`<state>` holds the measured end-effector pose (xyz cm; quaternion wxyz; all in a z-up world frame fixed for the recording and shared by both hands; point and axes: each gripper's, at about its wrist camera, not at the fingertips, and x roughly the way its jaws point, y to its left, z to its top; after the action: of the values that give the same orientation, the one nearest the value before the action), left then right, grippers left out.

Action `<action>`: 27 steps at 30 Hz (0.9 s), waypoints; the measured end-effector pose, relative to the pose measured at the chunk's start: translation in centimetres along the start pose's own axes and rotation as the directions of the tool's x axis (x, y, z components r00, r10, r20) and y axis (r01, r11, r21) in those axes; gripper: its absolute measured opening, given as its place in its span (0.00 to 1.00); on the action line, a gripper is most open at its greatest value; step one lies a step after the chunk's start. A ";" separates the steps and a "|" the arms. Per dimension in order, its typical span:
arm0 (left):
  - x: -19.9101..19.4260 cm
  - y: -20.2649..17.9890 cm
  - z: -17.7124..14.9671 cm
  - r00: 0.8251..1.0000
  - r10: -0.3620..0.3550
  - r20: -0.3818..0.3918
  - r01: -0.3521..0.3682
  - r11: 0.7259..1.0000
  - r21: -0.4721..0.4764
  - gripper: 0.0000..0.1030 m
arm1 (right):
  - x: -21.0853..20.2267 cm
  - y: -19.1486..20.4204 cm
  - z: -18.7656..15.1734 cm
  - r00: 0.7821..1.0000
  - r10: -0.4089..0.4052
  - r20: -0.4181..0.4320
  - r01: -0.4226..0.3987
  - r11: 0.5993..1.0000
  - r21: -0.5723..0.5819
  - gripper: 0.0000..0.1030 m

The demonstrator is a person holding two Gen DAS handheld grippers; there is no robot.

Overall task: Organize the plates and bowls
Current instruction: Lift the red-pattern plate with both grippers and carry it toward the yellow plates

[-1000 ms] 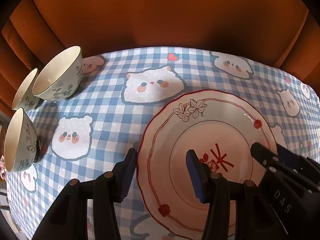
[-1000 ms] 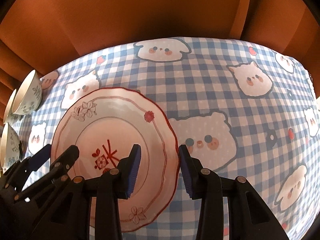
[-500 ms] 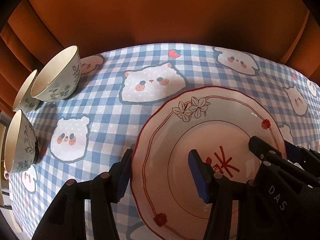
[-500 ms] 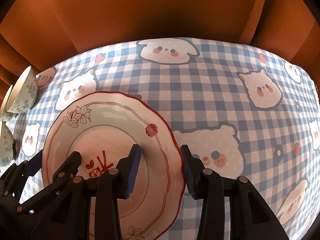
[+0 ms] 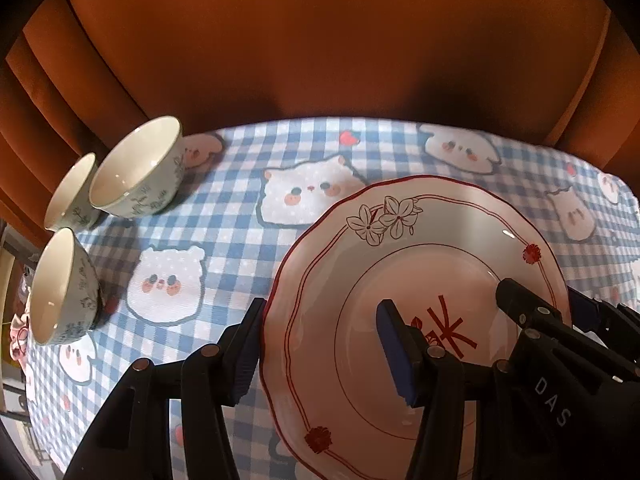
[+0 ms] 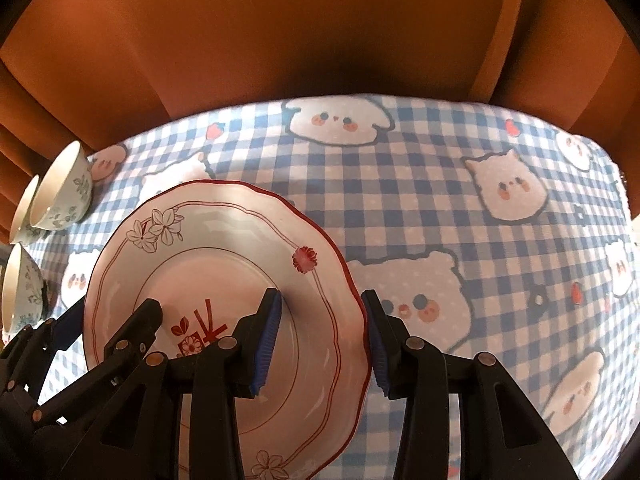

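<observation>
The plate [image 5: 420, 280], white with a wavy red rim and small flower drawings, is above the blue checked tablecloth [image 5: 224, 248], and nothing lies in it. The left gripper [image 5: 320, 344] has one finger outside the plate's left rim and the other over its inside; the jaws are wide apart around the rim, and I cannot tell if the pads press the plate. The right gripper [image 6: 320, 336] stands the same way on the opposite rim, one finger over the inside, one outside, with the jaws also wide. If the plate rests on the cloth or is lifted, I cannot tell. Three bowls [image 5: 136, 172] with leaf pattern stand near the left edge of the table, well apart from the plate; their insides look empty. An orange curtain [image 5: 320, 48] hangs behind the table.
</observation>
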<state>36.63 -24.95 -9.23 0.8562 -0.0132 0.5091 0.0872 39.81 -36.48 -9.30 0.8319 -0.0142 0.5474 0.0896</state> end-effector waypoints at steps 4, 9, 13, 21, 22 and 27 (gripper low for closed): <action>-2.0 0.4 -0.2 0.999 -0.014 0.029 0.014 1.000 0.004 0.54 | -2.3 0.4 -0.4 1.000 -0.012 0.026 0.012 1.000 0.006 0.44; -4.8 1.2 -0.6 0.997 -0.044 0.069 0.042 0.999 0.032 0.54 | -5.2 0.6 -1.6 0.998 -0.031 0.056 0.030 0.999 0.033 0.44; -6.6 1.5 -1.5 0.993 -0.074 0.091 0.070 0.996 0.046 0.54 | -7.7 0.8 -2.8 0.995 -0.058 0.079 0.054 0.997 0.049 0.44; -9.7 2.3 -4.2 0.985 -0.132 0.115 0.120 0.987 0.110 0.54 | -11.5 1.1 -6.6 0.990 -0.110 0.090 0.101 0.990 0.097 0.44; -10.2 2.5 -4.6 0.983 -0.142 0.117 0.128 0.985 0.118 0.54 | -11.9 1.2 -7.1 0.989 -0.116 0.092 0.106 0.989 0.102 0.44; -11.6 3.3 -6.7 0.977 -0.175 0.123 0.156 0.976 0.149 0.54 | -13.9 1.5 -9.9 0.984 -0.148 0.096 0.135 0.982 0.131 0.44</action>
<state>24.90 -24.03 -2.11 0.8918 0.0097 0.4520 -0.0194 25.17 -38.06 -0.46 0.8631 0.0033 0.5050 -0.0031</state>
